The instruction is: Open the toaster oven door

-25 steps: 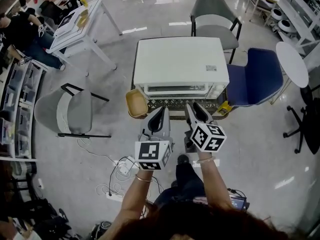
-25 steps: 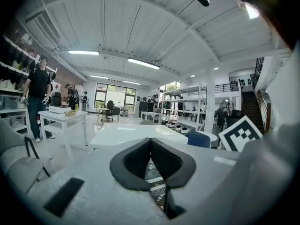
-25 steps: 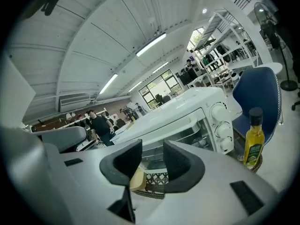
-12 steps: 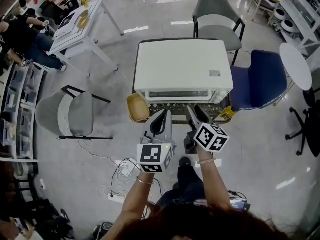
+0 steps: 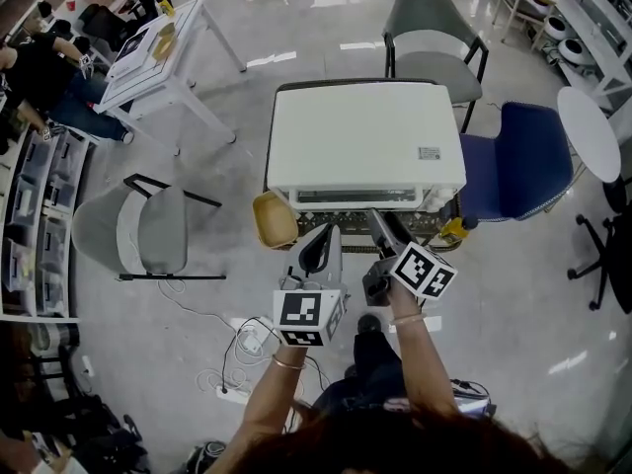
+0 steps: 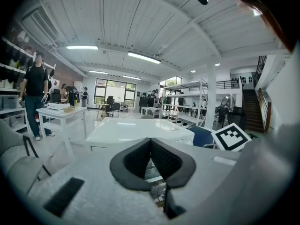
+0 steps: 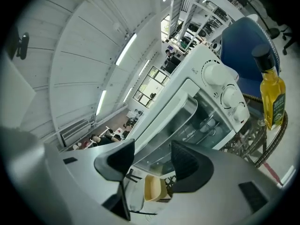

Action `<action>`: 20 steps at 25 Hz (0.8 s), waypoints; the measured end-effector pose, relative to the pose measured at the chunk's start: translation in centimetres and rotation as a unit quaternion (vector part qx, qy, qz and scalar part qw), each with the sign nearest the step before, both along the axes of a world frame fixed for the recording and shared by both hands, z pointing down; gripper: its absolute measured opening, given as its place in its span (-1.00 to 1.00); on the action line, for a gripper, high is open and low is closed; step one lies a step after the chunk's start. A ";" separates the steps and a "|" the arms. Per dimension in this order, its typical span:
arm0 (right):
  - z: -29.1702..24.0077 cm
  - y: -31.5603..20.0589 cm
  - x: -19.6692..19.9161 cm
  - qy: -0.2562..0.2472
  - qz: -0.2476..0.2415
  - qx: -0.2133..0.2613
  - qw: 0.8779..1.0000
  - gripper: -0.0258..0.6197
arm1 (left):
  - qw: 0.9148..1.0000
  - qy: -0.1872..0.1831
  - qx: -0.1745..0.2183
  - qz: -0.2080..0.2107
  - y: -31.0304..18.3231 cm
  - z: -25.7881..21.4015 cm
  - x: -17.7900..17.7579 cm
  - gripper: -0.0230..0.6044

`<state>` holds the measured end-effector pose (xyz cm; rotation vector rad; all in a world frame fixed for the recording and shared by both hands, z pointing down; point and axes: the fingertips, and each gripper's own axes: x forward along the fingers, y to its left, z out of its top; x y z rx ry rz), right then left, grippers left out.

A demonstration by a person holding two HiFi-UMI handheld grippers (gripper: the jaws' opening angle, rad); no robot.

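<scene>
- You are holding the right gripper (image 5: 379, 219) in front of the toaster oven (image 5: 365, 136), near its front face but not touching it.
- Its jaws are standing spread apart and have just been opening; nothing is sitting between the pads.
- In the right gripper view, the right gripper (image 7: 152, 156) is looking at the glass door (image 7: 197, 132), which is showing through and above the gap between the jaws, at a slant because the tool is rolled.
- The door is lying shut against the oven body, with the control knobs (image 7: 229, 95) sitting just beside it.
- You are holding the left gripper (image 5: 320, 243) beside the right one, slightly further back from the oven and facing the left part of its front.
- In the left gripper view, the left gripper (image 6: 151, 142) is showing its pad tips pressed together, with nothing pinched between them.
- The toaster oven is standing on a wire-lattice table (image 5: 420, 223), straight ahead of both tools.
- A yellow bottle (image 7: 272, 102) is standing near the oven's knob side, and a tan tray (image 5: 274, 220) is sitting at the opposite front corner, just beside the left gripper's tip.
- A blue chair (image 5: 518, 156) is standing beyond the bottle.
</scene>
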<state>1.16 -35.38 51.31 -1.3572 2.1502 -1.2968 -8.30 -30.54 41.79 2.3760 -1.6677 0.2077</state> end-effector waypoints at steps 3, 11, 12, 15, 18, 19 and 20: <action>0.1 -0.4 -0.2 -0.012 0.002 -0.006 1.000 -0.25 | 1.000 -0.001 -0.003 -0.002 -0.2 0.2 -0.2 -0.88; 0.5 -1.6 0.4 -0.033 0.009 -0.013 0.999 -0.25 | 1.000 -0.001 -0.006 -0.005 -0.7 0.7 0.2 -0.88; 0.5 -1.7 0.3 -0.036 0.012 -0.014 0.999 -0.25 | 1.000 -0.001 -0.007 -0.005 -0.8 0.7 0.2 -0.88; 0.8 -2.2 0.2 -0.047 0.018 -0.019 0.999 -0.26 | 1.000 -0.001 -0.009 -0.006 -1.0 0.8 -0.1 -0.88; 1.0 -2.5 0.1 -0.057 0.020 -0.021 0.998 -0.27 | 1.000 -0.001 -0.011 -0.007 -1.0 1.1 -0.1 -0.88; 1.0 -2.6 0.1 -0.059 0.020 -0.021 0.998 -0.27 | 1.000 -0.001 -0.012 -0.007 -1.0 1.2 -0.1 -0.88; 0.9 -2.7 0.0 -0.061 0.020 -0.021 0.998 -0.27 | 1.000 -0.001 -0.012 -0.007 -1.0 1.3 -0.2 -0.88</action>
